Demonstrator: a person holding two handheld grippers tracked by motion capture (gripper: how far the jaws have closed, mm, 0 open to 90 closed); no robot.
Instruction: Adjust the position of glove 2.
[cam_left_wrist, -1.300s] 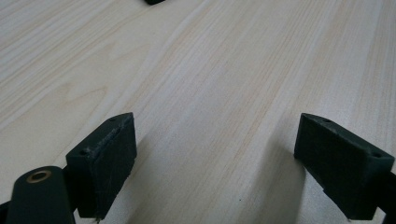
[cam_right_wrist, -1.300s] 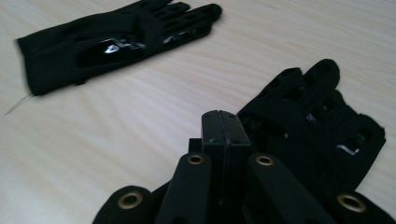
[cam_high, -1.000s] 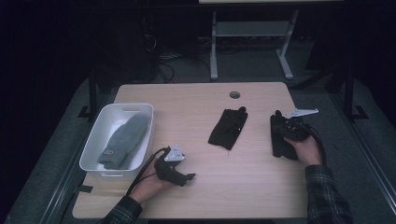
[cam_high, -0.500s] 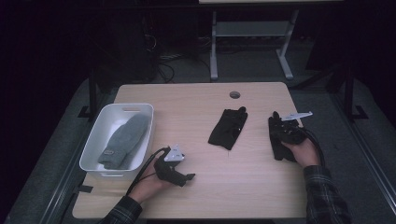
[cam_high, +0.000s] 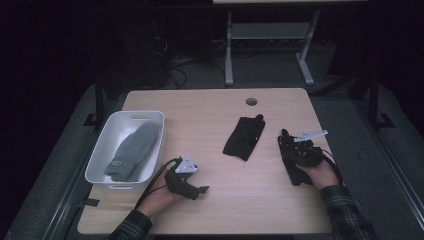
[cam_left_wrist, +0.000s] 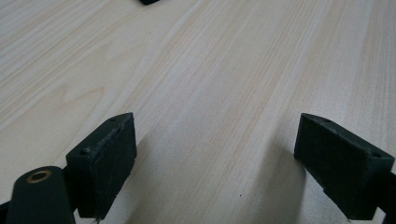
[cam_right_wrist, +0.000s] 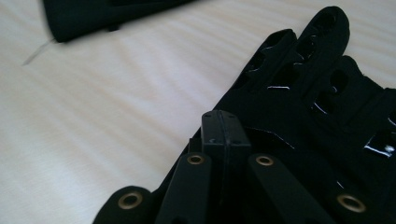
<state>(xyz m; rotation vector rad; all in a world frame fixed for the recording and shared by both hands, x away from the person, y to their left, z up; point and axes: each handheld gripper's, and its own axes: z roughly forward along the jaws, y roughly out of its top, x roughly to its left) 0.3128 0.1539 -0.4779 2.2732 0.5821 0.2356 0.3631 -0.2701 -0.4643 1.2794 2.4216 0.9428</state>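
A black glove (cam_high: 295, 167) with cut-outs on its fingers lies flat at the right of the wooden table (cam_high: 200, 107). My right gripper (cam_high: 292, 150) rests over it, shut on the black glove (cam_right_wrist: 299, 93) at its near edge, where the jaws (cam_right_wrist: 223, 126) meet pad to pad. A second black glove (cam_high: 244, 137) lies in the middle of the table, apart from the first, and shows at the top left of the right gripper view (cam_right_wrist: 107, 14). My left gripper (cam_high: 200, 190) sits low at the table's front left, open (cam_left_wrist: 233, 154), with bare wood between its pads.
A white bin (cam_high: 125, 116) stands at the table's left edge with a grey mitten (cam_high: 132, 150) inside. A round cable hole (cam_high: 251, 101) sits near the far edge. Dark floor, cables and a metal table frame (cam_high: 229, 55) lie beyond the table.
My right hand has slid left and a little nearer, and the black glove has come along with it. The left gripper has stayed in place.
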